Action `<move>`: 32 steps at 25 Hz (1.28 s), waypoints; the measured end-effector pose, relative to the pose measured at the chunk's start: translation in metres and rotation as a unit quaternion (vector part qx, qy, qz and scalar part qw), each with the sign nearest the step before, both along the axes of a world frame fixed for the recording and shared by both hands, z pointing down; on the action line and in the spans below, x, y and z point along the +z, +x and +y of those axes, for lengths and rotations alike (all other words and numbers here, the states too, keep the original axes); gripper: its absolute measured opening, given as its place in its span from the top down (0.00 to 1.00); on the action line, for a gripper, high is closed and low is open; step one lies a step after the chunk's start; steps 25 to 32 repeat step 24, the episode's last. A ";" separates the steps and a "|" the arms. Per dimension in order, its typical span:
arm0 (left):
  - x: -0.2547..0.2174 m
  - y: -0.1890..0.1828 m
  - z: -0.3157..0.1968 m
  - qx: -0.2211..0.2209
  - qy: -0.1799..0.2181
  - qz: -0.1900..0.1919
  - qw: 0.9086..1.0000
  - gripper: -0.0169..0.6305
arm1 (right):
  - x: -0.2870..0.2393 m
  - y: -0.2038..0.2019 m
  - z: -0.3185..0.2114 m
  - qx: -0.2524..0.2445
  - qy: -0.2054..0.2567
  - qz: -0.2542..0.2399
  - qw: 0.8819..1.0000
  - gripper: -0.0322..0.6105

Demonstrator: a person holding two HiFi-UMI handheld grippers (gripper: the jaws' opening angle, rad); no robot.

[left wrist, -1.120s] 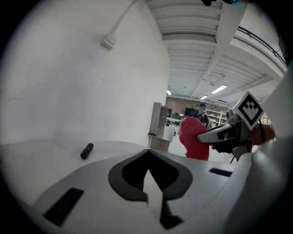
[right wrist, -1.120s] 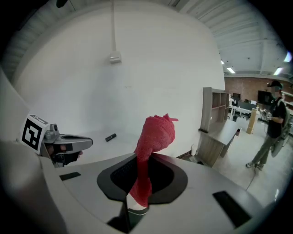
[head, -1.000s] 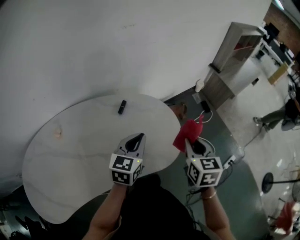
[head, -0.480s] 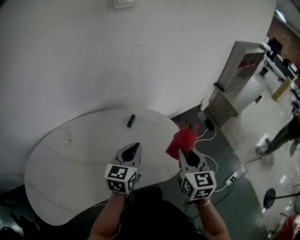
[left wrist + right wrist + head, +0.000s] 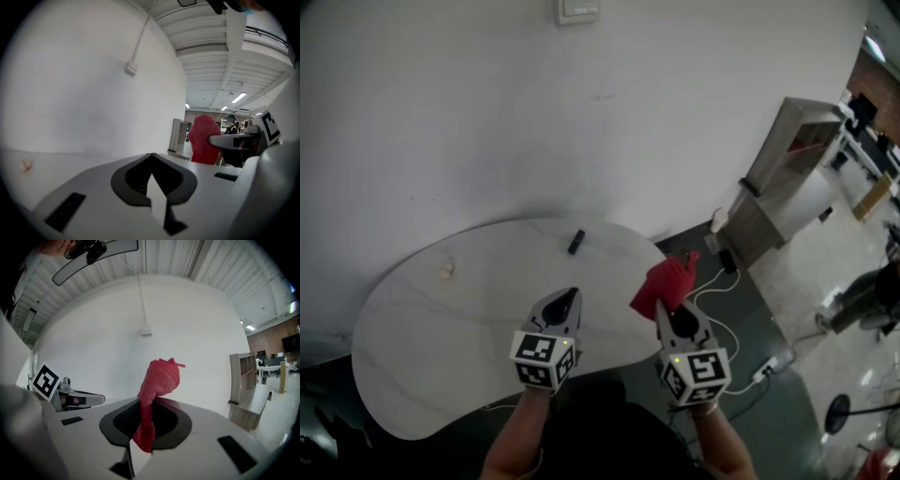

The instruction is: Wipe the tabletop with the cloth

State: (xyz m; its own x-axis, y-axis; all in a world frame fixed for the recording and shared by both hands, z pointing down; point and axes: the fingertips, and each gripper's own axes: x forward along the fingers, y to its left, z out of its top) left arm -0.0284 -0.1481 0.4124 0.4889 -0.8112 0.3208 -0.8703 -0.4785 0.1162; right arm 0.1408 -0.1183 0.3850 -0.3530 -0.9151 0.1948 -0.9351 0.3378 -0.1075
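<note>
A red cloth (image 5: 665,283) sticks up bunched from my right gripper (image 5: 659,307), which is shut on it and held just off the right edge of the white rounded tabletop (image 5: 441,347). In the right gripper view the cloth (image 5: 157,387) rises out between the closed jaws against the white wall. My left gripper (image 5: 572,293) is shut and empty above the table's front right part. In the left gripper view the red cloth (image 5: 202,145) shows to the right, beside the other gripper.
A small black object (image 5: 576,242) lies near the table's far edge. A pale brownish spot (image 5: 445,270) marks the left part. A grey shelf unit (image 5: 785,173) stands right, with cables (image 5: 722,281) on the dark floor. A person (image 5: 872,295) stands far right.
The view has tilted up, showing more wall and a switch plate. Both grippers slid slightly down and left in the picture; the right one still holds the cloth.
</note>
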 end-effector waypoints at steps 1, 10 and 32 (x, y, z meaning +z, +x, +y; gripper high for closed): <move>0.000 -0.002 0.000 -0.002 0.001 0.000 1.000 0.97 | 0.000 -0.001 0.000 0.000 0.002 0.000 1.000 0.88; -0.001 -0.011 0.006 -0.015 0.002 0.002 1.000 0.97 | -0.002 0.001 0.003 0.007 0.009 -0.004 1.000 0.88; -0.001 -0.008 0.006 -0.014 0.004 -0.008 1.000 0.97 | 0.002 0.001 0.003 0.006 0.006 -0.002 1.000 0.88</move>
